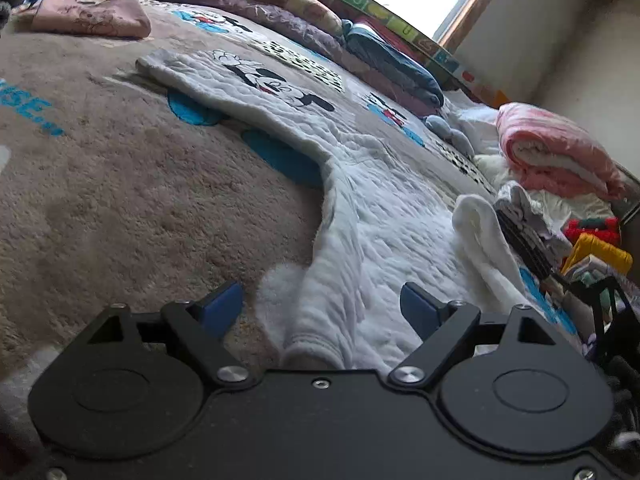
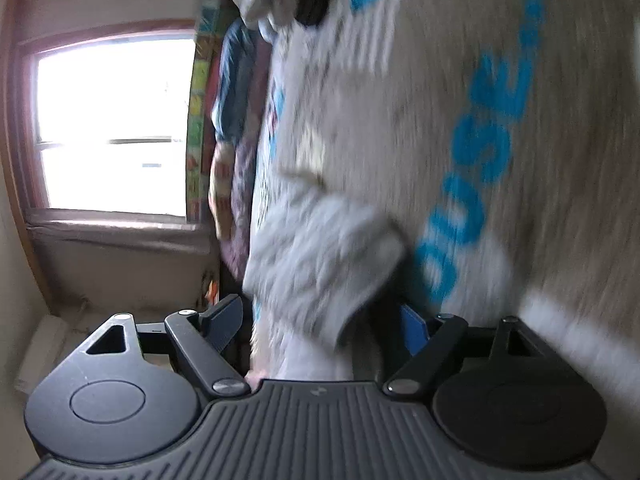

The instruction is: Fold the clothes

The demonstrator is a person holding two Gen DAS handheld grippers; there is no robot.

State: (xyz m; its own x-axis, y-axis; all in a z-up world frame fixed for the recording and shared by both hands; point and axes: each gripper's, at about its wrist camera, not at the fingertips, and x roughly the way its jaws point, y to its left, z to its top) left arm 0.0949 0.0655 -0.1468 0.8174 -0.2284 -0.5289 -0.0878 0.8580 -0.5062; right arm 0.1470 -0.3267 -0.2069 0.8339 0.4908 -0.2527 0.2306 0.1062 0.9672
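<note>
A white quilted garment (image 1: 352, 168) with a cartoon mouse print lies spread on a beige fleece blanket (image 1: 120, 184) with blue lettering. One of its sleeves runs toward me, and the cuff (image 1: 316, 332) lies between the blue pads of my left gripper (image 1: 322, 308), which is open and low over the blanket. The right wrist view is blurred and turned sideways. There a sleeve of the white garment (image 2: 320, 264) sits between the wide-apart fingers of my right gripper (image 2: 320, 324), which is open, with the blanket (image 2: 560, 160) behind.
A folded pink garment (image 1: 92, 16) rests at the far left of the bed. Pillows and quilts (image 1: 280, 12) line the far edge. A rolled pink blanket (image 1: 556, 152) and a heap of clothes (image 1: 532, 232) fill the right side. A window (image 2: 112, 120) is beyond the bed.
</note>
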